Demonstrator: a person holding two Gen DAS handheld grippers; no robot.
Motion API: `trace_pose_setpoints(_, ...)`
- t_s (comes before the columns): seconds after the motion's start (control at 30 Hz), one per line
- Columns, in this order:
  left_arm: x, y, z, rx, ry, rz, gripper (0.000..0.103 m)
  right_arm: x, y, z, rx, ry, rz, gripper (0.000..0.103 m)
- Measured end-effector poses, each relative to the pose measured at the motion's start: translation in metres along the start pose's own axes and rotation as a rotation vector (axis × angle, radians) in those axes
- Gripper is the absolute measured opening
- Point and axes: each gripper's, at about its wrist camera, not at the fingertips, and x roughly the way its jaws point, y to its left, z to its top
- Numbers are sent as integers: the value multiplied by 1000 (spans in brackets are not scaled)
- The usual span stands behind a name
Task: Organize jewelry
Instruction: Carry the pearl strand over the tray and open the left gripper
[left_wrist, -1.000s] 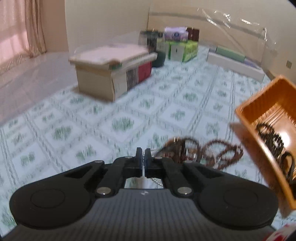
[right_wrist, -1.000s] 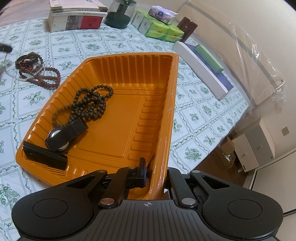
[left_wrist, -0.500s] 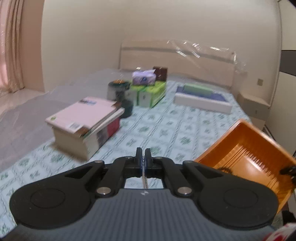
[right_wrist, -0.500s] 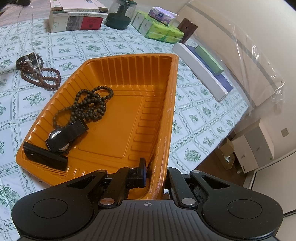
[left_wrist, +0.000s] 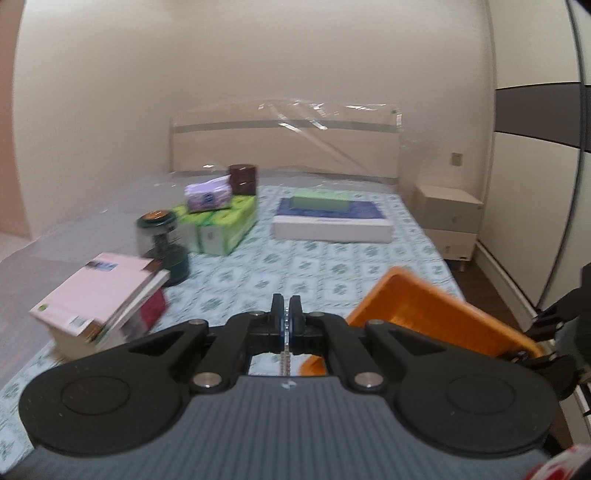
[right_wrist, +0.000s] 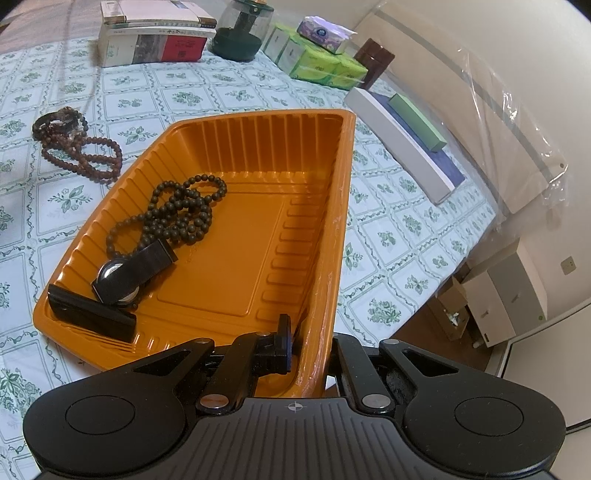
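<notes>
Chain (left_wrist: 286, 356) (mostly hidden) hangs pinched between left fingers (left_wrist: 276, 314).

Bed (right_wrist: 229, 92) (floral cover) bears tray (right_wrist: 236, 280), beads (right_wrist: 79, 151), books (right_wrist: 155, 40).

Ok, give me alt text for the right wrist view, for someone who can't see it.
The right gripper clamps the near wall of an orange tray holding dark beads, a watch and a black bar. Brown beads lie outside on the floral bedsheet.
</notes>
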Motion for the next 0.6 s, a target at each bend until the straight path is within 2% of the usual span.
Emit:
trace_pose_setpoints(0.3, 17, -52, 22, 4, -30, -146, 1, 0, 1, 0, 0, -2, 0, 5)
trace_pose_setpoints(0.47, 43, -76, 15, 14, 37, -207, 1, -1, 1, 1, 2, -5, 3, 5)
trace_pose_setpoints(0.6, 67, -85, 2, 14, 99, -224, 1, -1, 0, 0, 4, -5, 4, 5)
